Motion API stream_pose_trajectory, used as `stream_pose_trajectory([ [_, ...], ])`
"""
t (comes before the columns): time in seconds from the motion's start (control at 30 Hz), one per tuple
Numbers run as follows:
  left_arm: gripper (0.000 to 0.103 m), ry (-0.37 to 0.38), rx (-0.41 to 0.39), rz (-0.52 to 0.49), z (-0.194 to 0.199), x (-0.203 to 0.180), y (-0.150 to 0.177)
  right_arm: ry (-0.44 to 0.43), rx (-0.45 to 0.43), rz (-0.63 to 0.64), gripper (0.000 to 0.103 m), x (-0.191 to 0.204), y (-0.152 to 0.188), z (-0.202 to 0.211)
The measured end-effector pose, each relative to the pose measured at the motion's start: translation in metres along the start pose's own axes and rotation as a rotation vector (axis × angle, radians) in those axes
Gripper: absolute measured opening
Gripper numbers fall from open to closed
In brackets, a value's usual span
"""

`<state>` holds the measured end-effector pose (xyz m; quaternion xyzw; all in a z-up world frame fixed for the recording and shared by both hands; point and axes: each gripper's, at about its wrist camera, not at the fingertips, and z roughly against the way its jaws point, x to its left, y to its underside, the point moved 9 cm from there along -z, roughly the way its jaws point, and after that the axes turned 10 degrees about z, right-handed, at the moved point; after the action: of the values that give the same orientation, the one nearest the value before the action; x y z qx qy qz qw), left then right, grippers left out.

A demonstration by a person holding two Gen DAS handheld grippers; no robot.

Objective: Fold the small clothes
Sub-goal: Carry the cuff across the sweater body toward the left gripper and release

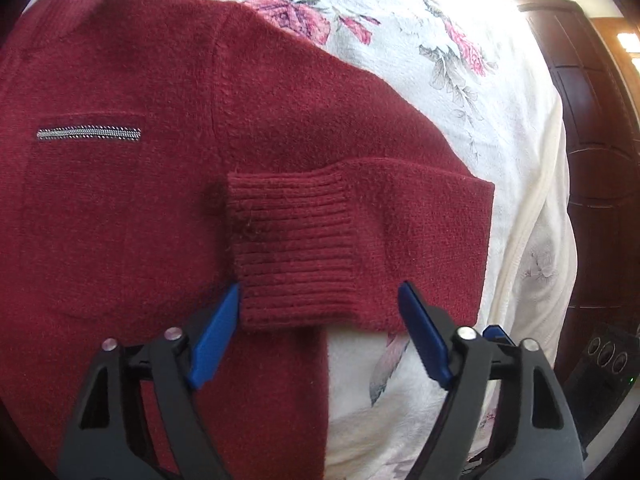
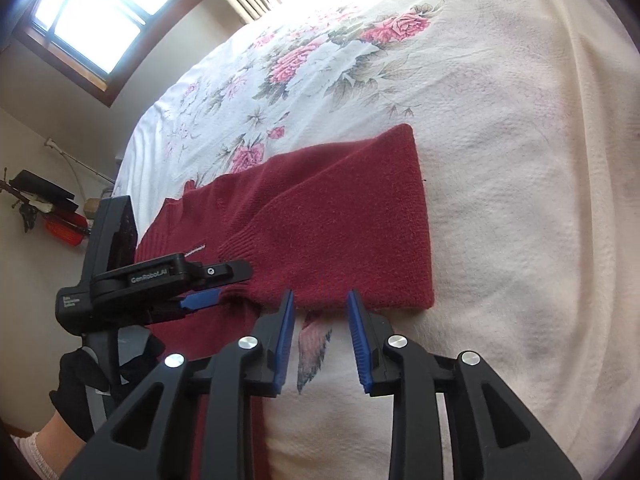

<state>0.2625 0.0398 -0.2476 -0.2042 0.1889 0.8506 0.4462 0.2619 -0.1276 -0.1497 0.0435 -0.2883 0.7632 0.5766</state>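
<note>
Red sweater [image 1: 140,208] flat on floral bedspread [image 1: 420,32]; sleeve [image 1: 360,216] folded back, cuff [image 1: 292,248] on body. Step, est.: sleeve fold. Next likely needs grip on sleeve edge. L gripper [image 1: 320,308] wide open, straddling cuff, holding nothing. R gripper [image 2: 320,312] part open, empty, tips at sleeve hem.

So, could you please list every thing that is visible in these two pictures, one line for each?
sweater: one, dark red, flat on the bed, one sleeve folded across its body
cuff: one, dark red, ribbed, end of folded sleeve
zipper: one, silver, on sweater chest
bedspread: one, cream with pink flowers, under sweater
window: one, brown frame, far wall
wardrobe: one, dark brown, beside bed
left claw: one, black with blue pads, open at cuff
right claw: one, black with blue pads, open at sleeve edge
</note>
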Motion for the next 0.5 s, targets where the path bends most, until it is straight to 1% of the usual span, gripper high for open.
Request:
stream_pose_trajectory([
  [0.07,0.062,-0.017,-0.003,0.014,-0.002,0.002,-0.001,-0.002,-0.006,-0.024,0.029,-0.006,0.004,0.002],
  [0.1,0.048,-0.019,-0.009,0.015,-0.003,0.003,-0.003,0.0,-0.007,-0.032,0.029,-0.009,0.005,0.003],
  [0.13,0.039,-0.004,-0.01,0.021,-0.003,0.002,-0.003,0.004,-0.008,-0.038,0.03,-0.011,0.007,0.004],
  [0.17,0.034,0.018,-0.009,0.028,-0.001,0.001,-0.002,0.007,-0.007,-0.042,0.03,-0.013,0.008,0.004],
  [0.2,0.023,0.043,-0.01,0.032,0.001,-0.002,-0.002,0.009,-0.005,-0.043,0.03,-0.015,0.009,0.004],
  [0.23,0.019,0.06,-0.018,0.032,0.006,-0.004,-0.002,0.012,-0.003,-0.045,0.03,-0.016,0.01,0.004],
  [0.37,0.017,0.092,-0.102,0.025,0.034,-0.008,-0.006,0.013,-0.005,-0.042,0.03,-0.015,0.008,0.004],
  [0.43,0.016,0.112,-0.146,0.03,0.056,-0.004,-0.01,0.01,-0.009,-0.033,0.03,-0.012,0.005,0.004],
  [0.5,0.016,0.109,-0.191,0.024,0.079,0.004,-0.015,0.006,-0.008,-0.022,0.03,-0.007,0.002,0.002],
])
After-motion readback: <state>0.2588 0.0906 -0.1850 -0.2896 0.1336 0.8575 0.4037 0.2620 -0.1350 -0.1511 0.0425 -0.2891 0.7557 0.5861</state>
